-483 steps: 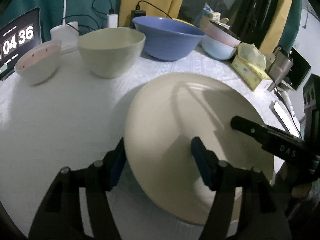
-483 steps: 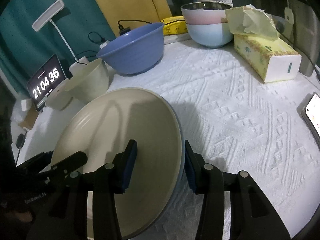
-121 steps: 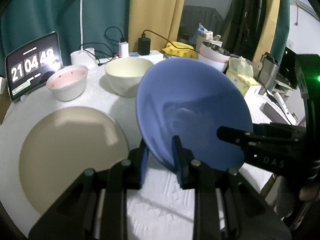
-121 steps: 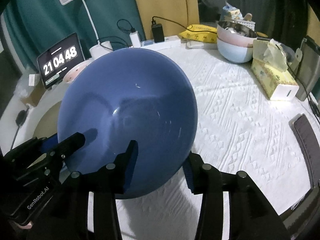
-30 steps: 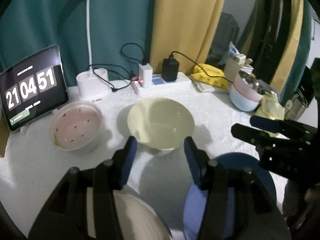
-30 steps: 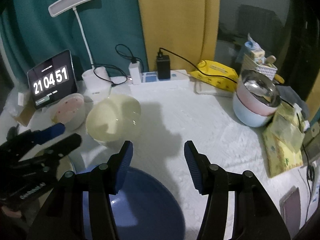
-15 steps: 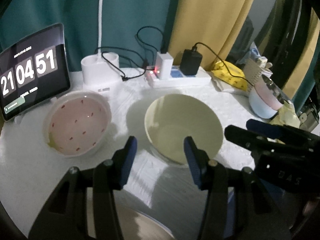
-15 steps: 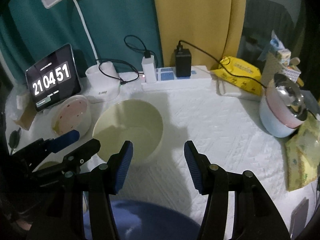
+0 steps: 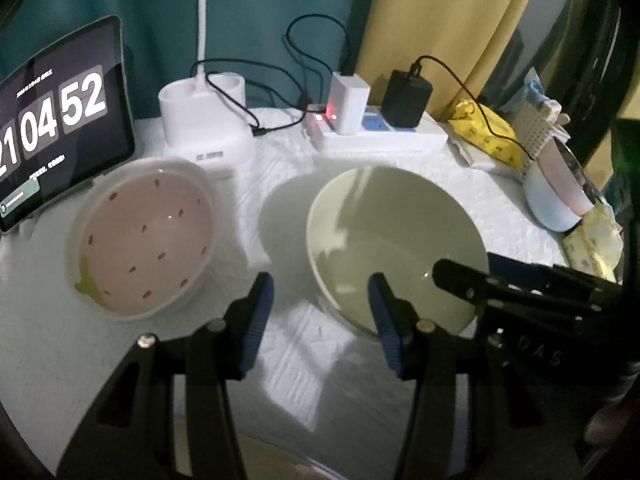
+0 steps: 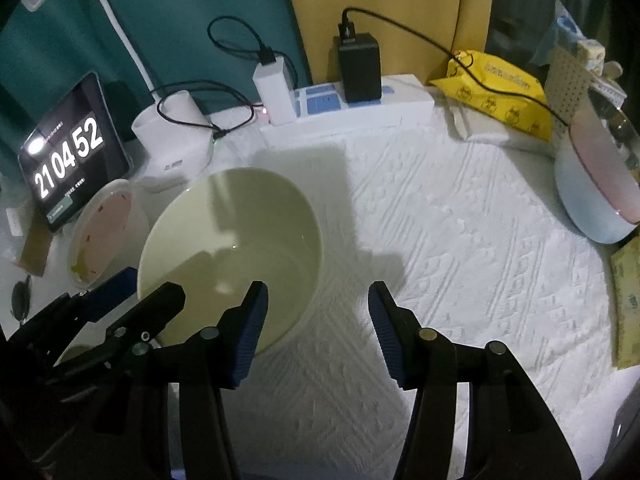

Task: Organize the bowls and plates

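A pale green bowl (image 9: 396, 248) stands on the white tablecloth; it also shows in the right wrist view (image 10: 232, 252). My left gripper (image 9: 320, 312) is open with the bowl's near left rim between its jaws. My right gripper (image 10: 316, 320) is open with the bowl's near right rim between its jaws. A pink bowl with red specks (image 9: 144, 232) stands to the left of it, also in the right wrist view (image 10: 102, 228). The left gripper's fingers (image 10: 132, 312) show at lower left in the right wrist view, and the right gripper's fingers (image 9: 520, 284) at right in the left wrist view.
A tablet clock (image 9: 56, 132), a white lamp base (image 9: 204, 120) and a power strip with chargers (image 9: 376, 128) line the back. A pink-and-blue stacked bowl (image 10: 600, 184), a yellow packet (image 10: 500, 88) and a tissue box (image 10: 628, 304) stand at right.
Both grippers have moved forward and down onto the pale green bowl, one on each side of its near rim. The blue bowl and plate have dropped out of view.
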`<state>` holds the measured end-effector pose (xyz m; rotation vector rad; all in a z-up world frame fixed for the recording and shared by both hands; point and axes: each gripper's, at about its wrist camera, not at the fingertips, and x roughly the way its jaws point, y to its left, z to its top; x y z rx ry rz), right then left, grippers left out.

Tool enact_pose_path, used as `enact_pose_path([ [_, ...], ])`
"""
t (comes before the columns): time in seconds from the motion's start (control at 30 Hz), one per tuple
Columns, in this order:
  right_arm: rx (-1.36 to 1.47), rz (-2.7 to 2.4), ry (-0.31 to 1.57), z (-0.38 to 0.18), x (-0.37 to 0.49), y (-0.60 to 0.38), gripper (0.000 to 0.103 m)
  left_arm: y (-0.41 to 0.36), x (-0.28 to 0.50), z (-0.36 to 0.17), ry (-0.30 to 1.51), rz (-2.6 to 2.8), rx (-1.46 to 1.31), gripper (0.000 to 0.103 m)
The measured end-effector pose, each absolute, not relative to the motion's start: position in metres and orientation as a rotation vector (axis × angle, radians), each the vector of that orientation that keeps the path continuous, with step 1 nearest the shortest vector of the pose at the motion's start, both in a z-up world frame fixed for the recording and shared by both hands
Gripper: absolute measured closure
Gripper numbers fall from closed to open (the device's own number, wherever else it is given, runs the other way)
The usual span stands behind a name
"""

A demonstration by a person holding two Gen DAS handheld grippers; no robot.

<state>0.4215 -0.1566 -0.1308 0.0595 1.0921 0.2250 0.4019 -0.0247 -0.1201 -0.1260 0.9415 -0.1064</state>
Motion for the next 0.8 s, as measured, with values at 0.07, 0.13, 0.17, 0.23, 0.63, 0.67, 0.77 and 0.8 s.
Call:
enact_pose_path([
  [0.07, 0.064, 0.229, 1.092, -0.134, 0.423, -0.157, 0.048, -0.026, 0.403, -0.121, 0.941, -0.103, -0.119, 0.052],
  [0.13, 0.061, 0.229, 1.092, -0.135, 0.425, -0.156, 0.049, -0.025, 0.404, -0.121, 0.937, -0.103, -0.117, 0.052],
  [0.17, 0.061, 0.228, 1.092, -0.135, 0.425, -0.156, 0.049, -0.025, 0.405, -0.122, 0.935, -0.104, -0.122, 0.052],
  [0.23, 0.067, 0.230, 1.093, -0.137, 0.426, -0.156, 0.049, -0.025, 0.406, -0.123, 0.932, -0.105, -0.119, 0.052],
  [0.63, -0.024, 0.281, 1.060, -0.137, 0.420, -0.139, 0.071, -0.030, 0.406, -0.127, 0.922, -0.156, -0.113, 0.072],
  [0.67, -0.027, 0.280, 1.059, -0.137, 0.420, -0.138, 0.071, -0.030, 0.406, -0.127, 0.922, -0.157, -0.117, 0.073],
  [0.77, -0.038, 0.275, 1.052, -0.136, 0.419, -0.138, 0.072, -0.029, 0.405, -0.127, 0.919, -0.153, -0.126, 0.076],
  [0.8, -0.040, 0.273, 1.049, -0.136, 0.419, -0.138, 0.072, -0.028, 0.404, -0.126, 0.919, -0.152, -0.128, 0.076],
])
